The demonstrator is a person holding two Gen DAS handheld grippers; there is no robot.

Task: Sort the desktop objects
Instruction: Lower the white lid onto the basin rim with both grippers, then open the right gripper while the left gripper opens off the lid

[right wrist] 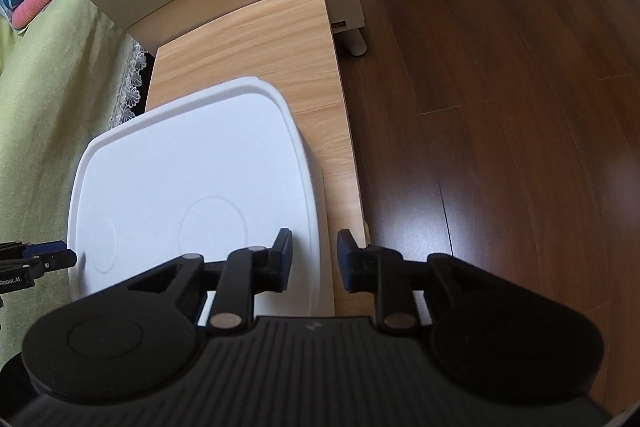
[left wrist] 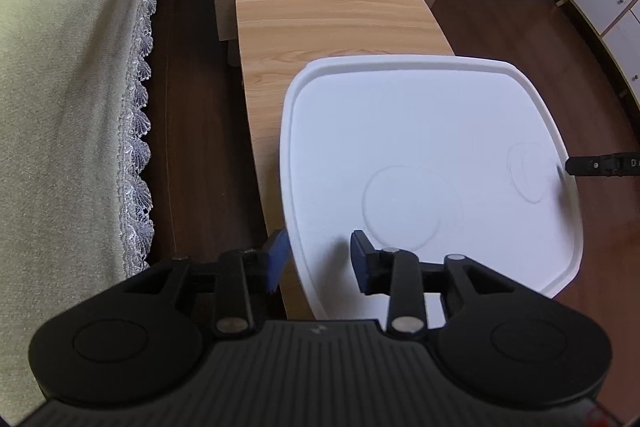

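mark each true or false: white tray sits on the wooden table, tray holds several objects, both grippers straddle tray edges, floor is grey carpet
1. The white tray sits on the wooden table. True.
2. The tray holds several objects. False: its surface is bare, showing only faint moulded circles.
3. The left gripper and right gripper each have open fingers straddling a tray edge. True.
4. The floor is grey carpet. False: it is dark wood planks.
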